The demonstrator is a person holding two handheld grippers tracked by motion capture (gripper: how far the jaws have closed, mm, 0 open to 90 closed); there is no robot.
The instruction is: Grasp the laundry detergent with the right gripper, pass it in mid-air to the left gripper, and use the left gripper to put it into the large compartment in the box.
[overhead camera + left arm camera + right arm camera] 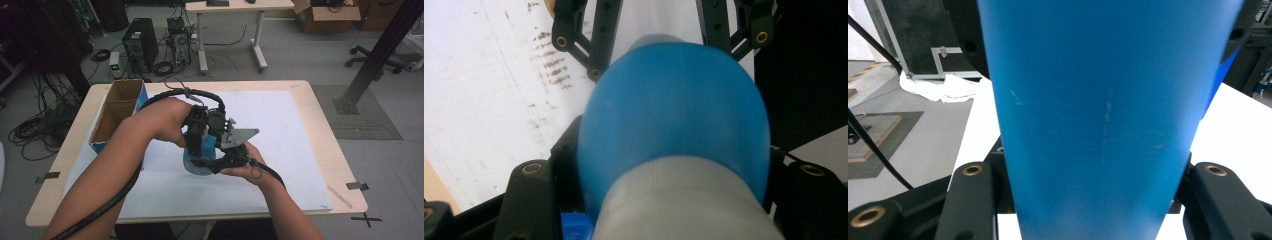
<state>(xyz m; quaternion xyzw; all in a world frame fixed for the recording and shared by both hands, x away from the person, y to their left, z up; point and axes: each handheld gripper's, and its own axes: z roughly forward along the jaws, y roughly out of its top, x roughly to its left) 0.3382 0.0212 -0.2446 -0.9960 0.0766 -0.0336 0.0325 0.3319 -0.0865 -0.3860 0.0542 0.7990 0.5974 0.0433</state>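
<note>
Both sets of fingers gripped the blue bottle (199,161): left gripper (200,131) at the grey cap end (684,200), right gripper (227,159) across the body, its long axis upright above the desk (300,150).

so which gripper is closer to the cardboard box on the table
Left. The left gripper sits on the box's side of the blue bottle; the right gripper grips the bottle from the far side.
</note>
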